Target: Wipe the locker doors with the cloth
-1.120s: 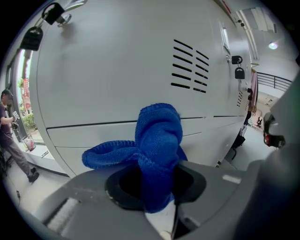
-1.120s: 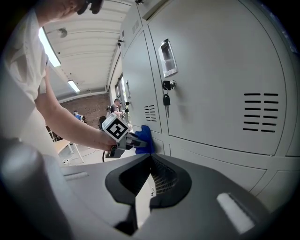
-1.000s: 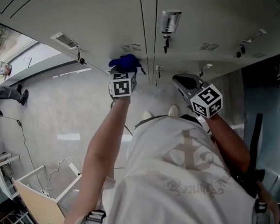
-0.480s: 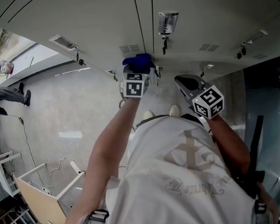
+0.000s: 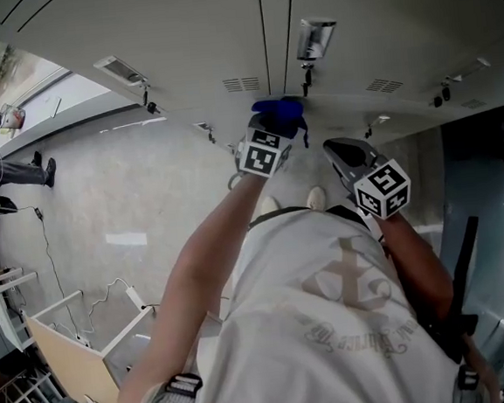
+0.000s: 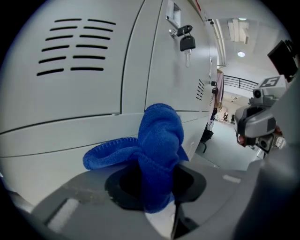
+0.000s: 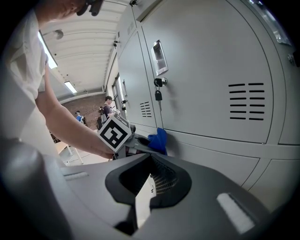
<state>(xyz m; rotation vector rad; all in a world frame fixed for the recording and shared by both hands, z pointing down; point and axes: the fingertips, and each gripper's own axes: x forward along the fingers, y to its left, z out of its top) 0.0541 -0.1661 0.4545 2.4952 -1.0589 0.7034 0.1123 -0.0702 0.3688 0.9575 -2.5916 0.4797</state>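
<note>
A blue cloth (image 5: 279, 110) is pinched in my left gripper (image 5: 273, 126) and pressed against the grey locker doors (image 5: 176, 36), on the seam between two doors and just under a hanging key (image 5: 307, 79). In the left gripper view the cloth (image 6: 157, 140) bulges out of the shut left gripper (image 6: 157, 187) onto a door (image 6: 84, 93) below the vent slots (image 6: 75, 47). My right gripper (image 5: 344, 153) hovers to the right, off the doors. In its own view the right gripper (image 7: 145, 187) is shut and holds nothing, and the cloth (image 7: 158, 139) shows ahead.
A key (image 7: 158, 95) hangs under a recessed handle (image 7: 159, 56) on the door. A light wooden box (image 5: 72, 352) stands on the floor at lower left. A person (image 5: 4, 170) stands far left, others (image 7: 108, 101) down the corridor. A dark gap (image 5: 485, 158) lies right of the lockers.
My left gripper has slid the cloth rightward along the doors, from left of the seam onto it. The right gripper has hardly moved.
</note>
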